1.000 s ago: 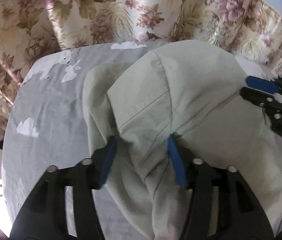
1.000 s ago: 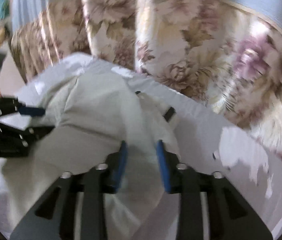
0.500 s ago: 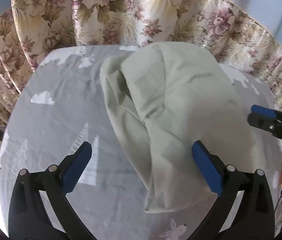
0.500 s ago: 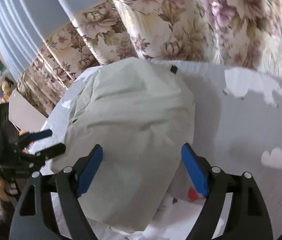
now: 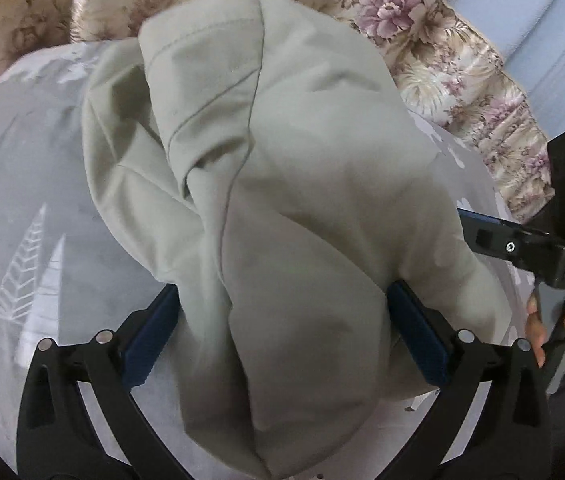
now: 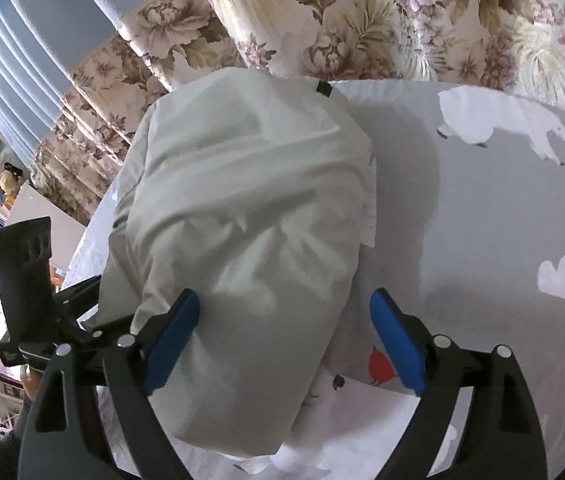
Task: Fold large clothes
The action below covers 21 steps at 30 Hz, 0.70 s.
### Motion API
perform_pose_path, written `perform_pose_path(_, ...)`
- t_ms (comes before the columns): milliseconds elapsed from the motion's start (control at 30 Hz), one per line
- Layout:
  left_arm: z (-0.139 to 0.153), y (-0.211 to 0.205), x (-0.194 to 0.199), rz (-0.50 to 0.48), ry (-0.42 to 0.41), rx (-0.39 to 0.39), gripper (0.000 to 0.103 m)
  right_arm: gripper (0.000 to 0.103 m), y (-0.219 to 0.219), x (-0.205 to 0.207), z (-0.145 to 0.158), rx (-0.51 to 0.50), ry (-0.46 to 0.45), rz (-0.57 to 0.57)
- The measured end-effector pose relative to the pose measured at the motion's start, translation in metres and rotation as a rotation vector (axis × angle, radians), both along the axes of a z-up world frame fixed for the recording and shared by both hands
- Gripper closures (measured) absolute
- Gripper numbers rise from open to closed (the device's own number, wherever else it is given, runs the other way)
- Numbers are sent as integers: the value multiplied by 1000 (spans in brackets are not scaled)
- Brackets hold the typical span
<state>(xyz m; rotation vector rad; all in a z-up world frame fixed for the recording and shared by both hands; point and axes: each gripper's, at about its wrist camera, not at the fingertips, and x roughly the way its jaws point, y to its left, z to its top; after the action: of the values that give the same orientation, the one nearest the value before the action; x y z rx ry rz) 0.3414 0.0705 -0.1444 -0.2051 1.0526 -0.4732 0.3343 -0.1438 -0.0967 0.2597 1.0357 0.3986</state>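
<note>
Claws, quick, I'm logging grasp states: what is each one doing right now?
Left claw: open wide, straddling the folded garment, not gripping it.
Right claw: opening, garment between its jaws, not gripped.

The garment [image 5: 290, 184] is a pale green woven cloth, matt, softly creased, with stitched seams. Under it the sheet [image 5: 14, 184] looks like smooth printed cotton, grey with white shapes. The curtain [image 6: 382, 16] is floral fabric with a slight sheen. Gripper fingers [image 5: 150, 332] look like matt black plastic with blue rubbery pads and shiny metal pins.
</note>
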Motion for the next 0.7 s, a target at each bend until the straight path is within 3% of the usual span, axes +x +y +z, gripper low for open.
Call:
perform_pose_path(133, -2, -3, 1, -45, 2, 14, 3, 11, 5, 7, -11, 30, 4, 1)
perform_pose_path(267, 1, -7, 1, -51, -3, 9, 14, 13, 17, 15, -18, 51, -10, 28)
perform_pose_path(433, 2, -1, 0, -52, -5, 3, 24, 33, 21, 19, -20, 83, -14, 65)
perform_pose_path(533, 8, 3, -1, -43, -20, -4, 41, 52, 17, 16, -11, 99, -45, 69)
perform_pose_path(600, 16, 4, -6, -34, -47, 6, 54, 56, 17, 13, -6, 96, -77, 78)
perform_pose_path(700, 27, -1, -11, -31, -74, 49, 65, 62, 20, 6, 4, 76, -124, 99)
